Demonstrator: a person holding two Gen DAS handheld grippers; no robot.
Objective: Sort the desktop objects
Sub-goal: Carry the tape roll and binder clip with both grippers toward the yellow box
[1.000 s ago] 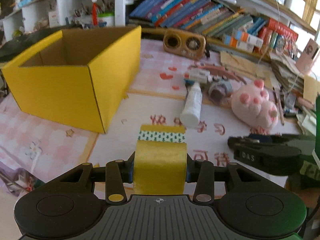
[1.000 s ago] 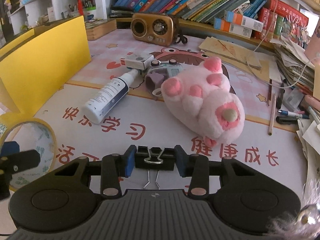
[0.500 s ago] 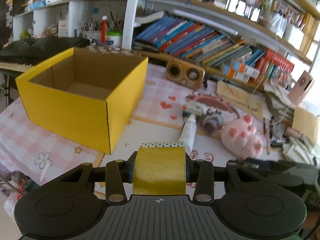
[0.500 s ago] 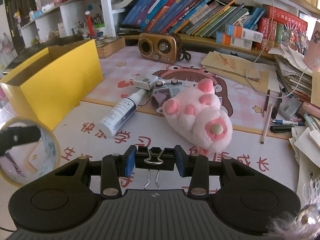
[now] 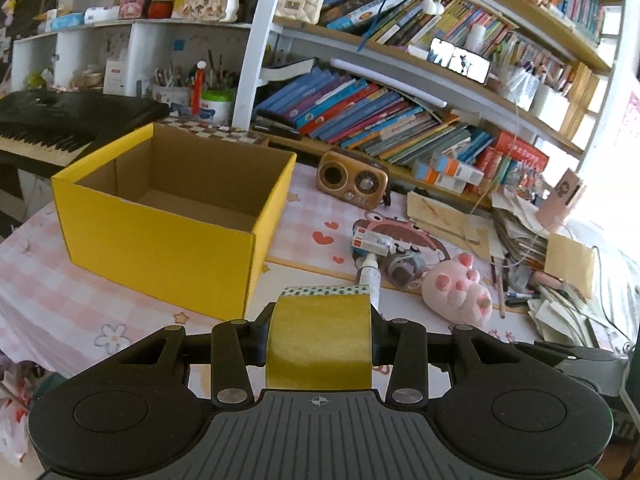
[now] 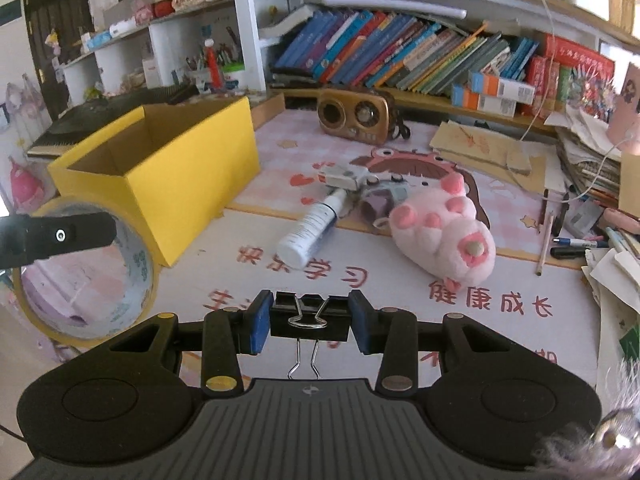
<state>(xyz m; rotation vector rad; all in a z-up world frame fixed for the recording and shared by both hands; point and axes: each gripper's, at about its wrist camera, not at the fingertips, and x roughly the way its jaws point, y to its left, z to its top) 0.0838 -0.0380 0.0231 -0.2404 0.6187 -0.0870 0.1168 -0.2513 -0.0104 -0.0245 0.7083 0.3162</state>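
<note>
1. Both tongs have come up off the mat since a second ago, loads and all, so the desk now sits lower and further off in both views and you can see down into the box.
2. Far left of the left gripper [image 5: 319, 334]: one yellow cardboard box [image 5: 160, 240], open on top, nothing showing on the part of its floor I can see. It sits ahead and to the left of the fingers.
3. Left tongs are clamped on one roll of yellow tape [image 5: 319, 340], pads squeezing its flat sides. From the right wrist view the same roll hangs off to the left of the right gripper [image 6: 310, 320].
4. Right tongs are pinched on one black binder clip [image 6: 309, 318], blue pads on its two ends, wire handles hanging toward the camera.
5. Ahead of the right tongs on the desk mat [image 6: 400, 292]: one white bottle [image 6: 312, 228] lying on its side, one small white carton [image 6: 340, 178] just beyond its nozzle, one small grey gadget I can't identify.
6. Ahead and right: one pink plush paw [image 6: 440, 232], just beside the grey gadget.
7. Further back: one gold retro radio [image 6: 354, 116] by the bookshelf.
</note>
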